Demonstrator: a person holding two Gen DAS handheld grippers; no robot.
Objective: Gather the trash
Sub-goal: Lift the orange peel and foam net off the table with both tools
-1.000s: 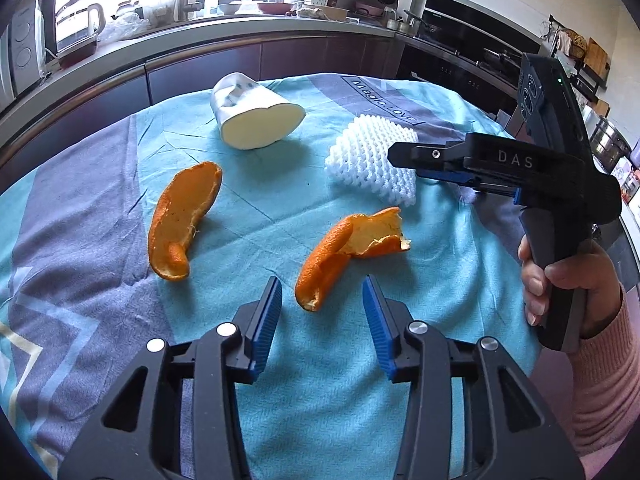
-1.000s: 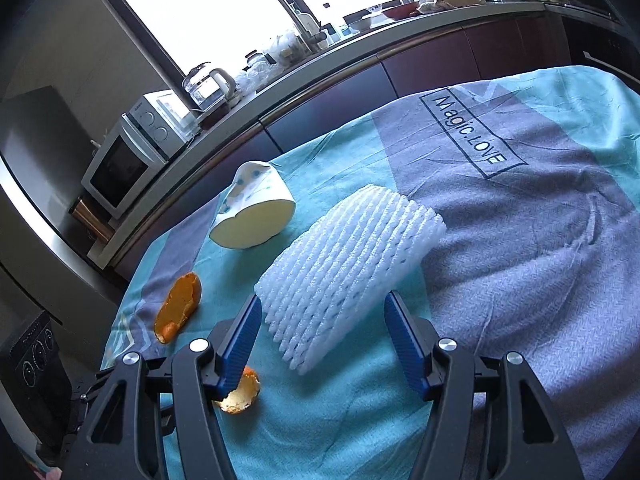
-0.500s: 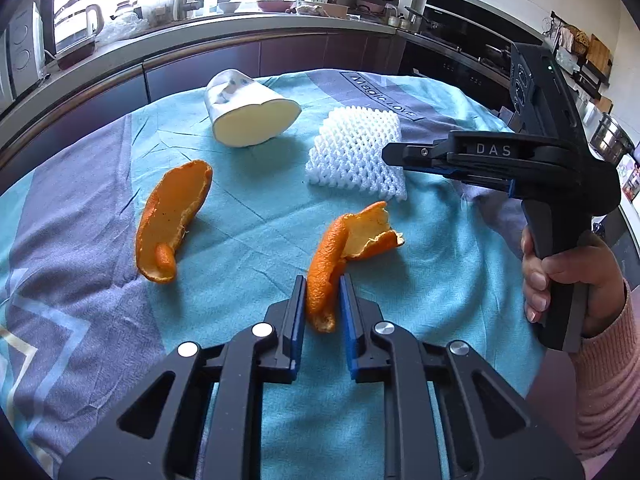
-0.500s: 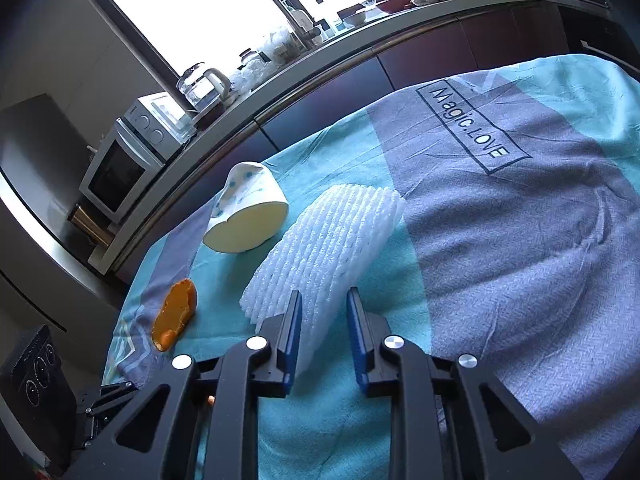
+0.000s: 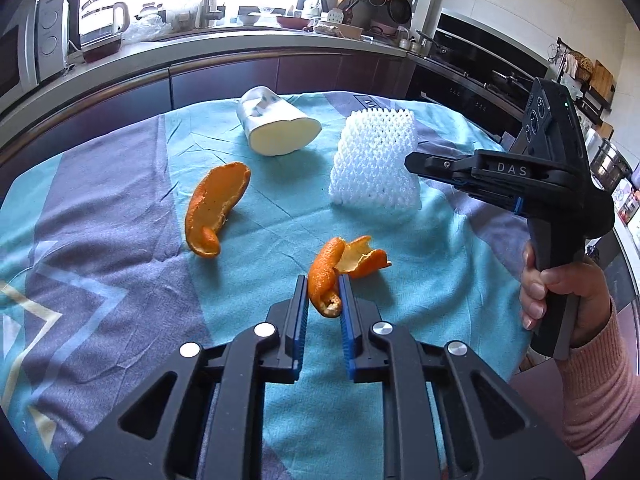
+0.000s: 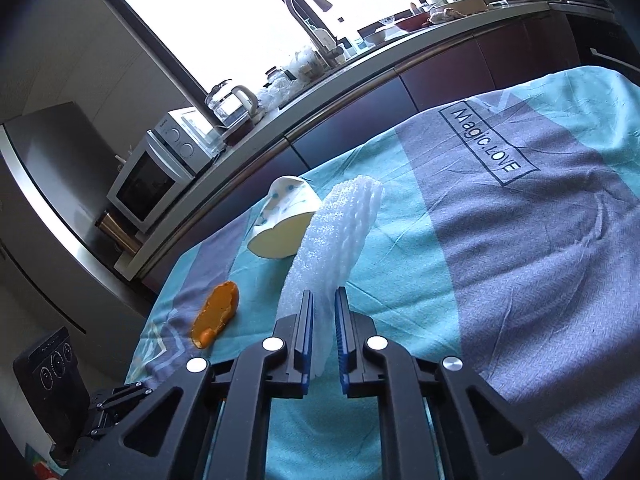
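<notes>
Left wrist view has the left tongs (image 5: 323, 296) clamped on a light, limp curled orange peel (image 5: 329, 270) at its near end, while the right tongs (image 6: 323, 312) pinch the soft, squashy white foam fruit net (image 6: 332, 248) standing toward 12 o'clock on the teal-and-grey cloth-covered counter (image 5: 120, 240).

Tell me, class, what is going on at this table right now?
A person is clearing trash with two handheld grippers. The left gripper has just closed on a curled orange peel; the right gripper has just closed on the white foam fruit net. A second peel and a tipped paper cup lie on the cloth.
</notes>
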